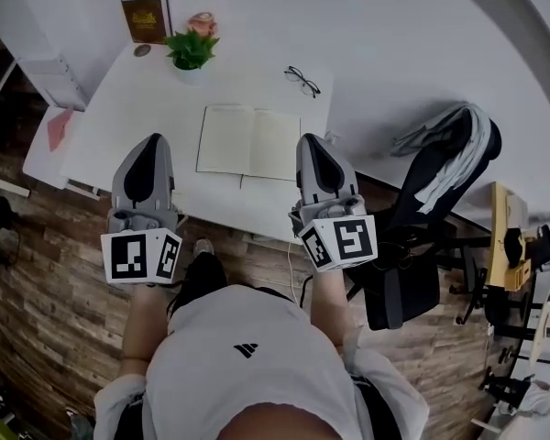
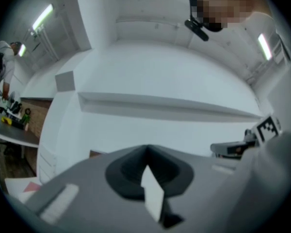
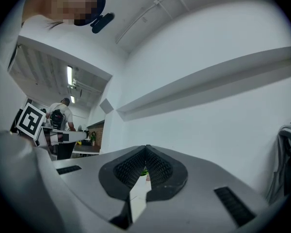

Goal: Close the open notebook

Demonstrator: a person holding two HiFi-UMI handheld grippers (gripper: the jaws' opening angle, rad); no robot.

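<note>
An open notebook (image 1: 249, 142) with blank pale pages lies flat near the front edge of the white table (image 1: 137, 108). My left gripper (image 1: 150, 142) hovers over the table's front edge to the left of the notebook, apart from it. My right gripper (image 1: 311, 141) sits just off the notebook's right edge. Each gripper has its jaws together with nothing between them. In the left gripper view the left gripper (image 2: 146, 148) points at a white wall, and in the right gripper view the right gripper (image 3: 146, 148) does the same. The notebook is hidden in both gripper views.
Behind the notebook stand a potted green plant (image 1: 192, 51), a brown book (image 1: 147, 17), a pink object (image 1: 202, 23) and glasses (image 1: 302, 81). An office chair (image 1: 440, 181) draped with clothes stands right of the table. A low white unit (image 1: 50, 145) sits at the left.
</note>
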